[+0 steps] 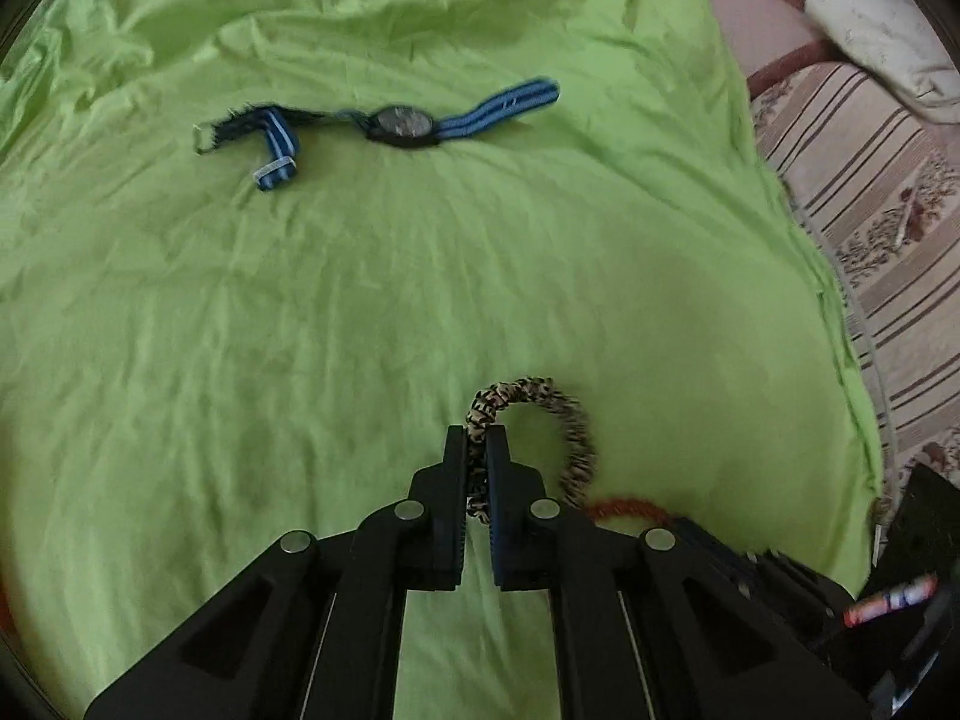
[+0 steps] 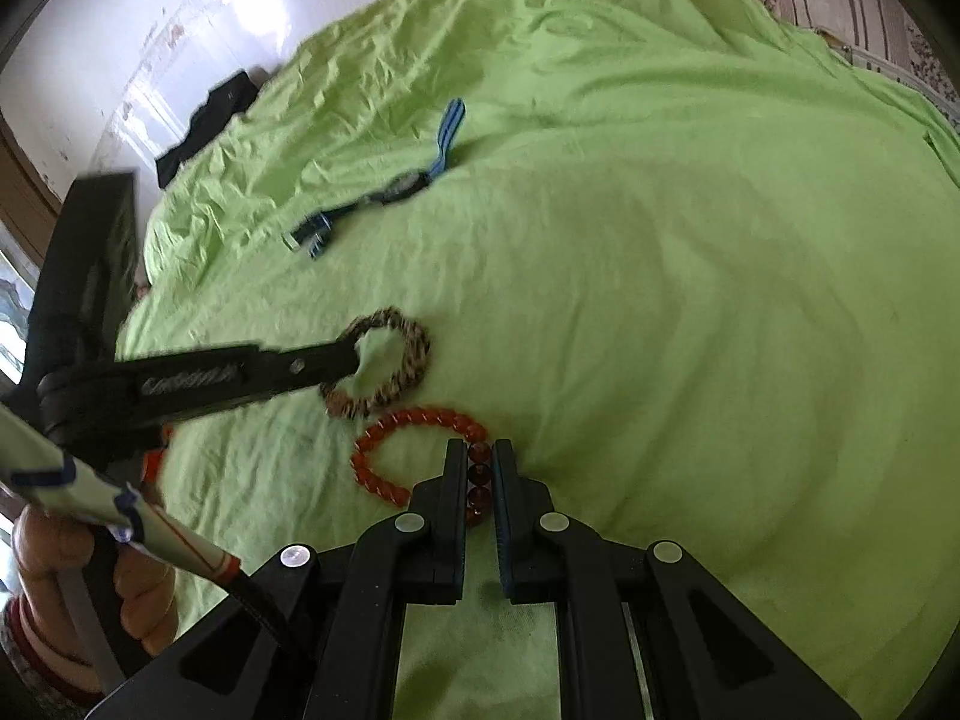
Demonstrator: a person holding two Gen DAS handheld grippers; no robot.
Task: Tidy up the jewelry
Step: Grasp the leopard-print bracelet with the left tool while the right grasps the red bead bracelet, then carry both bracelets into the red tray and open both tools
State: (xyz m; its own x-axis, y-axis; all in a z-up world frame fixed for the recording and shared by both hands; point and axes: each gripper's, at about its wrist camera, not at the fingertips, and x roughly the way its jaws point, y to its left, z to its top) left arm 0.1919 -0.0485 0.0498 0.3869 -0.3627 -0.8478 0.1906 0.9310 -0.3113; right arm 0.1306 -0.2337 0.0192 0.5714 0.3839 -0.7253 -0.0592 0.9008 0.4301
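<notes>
My left gripper (image 1: 476,438) is shut on a leopard-print fabric bracelet (image 1: 561,414), which loops out to the right of its tips over the green sheet (image 1: 360,300). In the right wrist view the same bracelet (image 2: 414,354) hangs from the left gripper (image 2: 351,354). My right gripper (image 2: 479,450) is shut on an orange bead bracelet (image 2: 384,444), whose ring lies to the left of its fingers. That bracelet also shows in the left wrist view (image 1: 630,507). A watch with a blue striped strap (image 1: 399,122) lies flat farther back, also in the right wrist view (image 2: 402,187).
The green sheet (image 2: 660,240) is wrinkled and covers a bed. A striped floral bedspread (image 1: 870,210) and pillows (image 1: 870,30) lie to the right. A dark object (image 2: 204,120) sits at the sheet's far left edge by the wall.
</notes>
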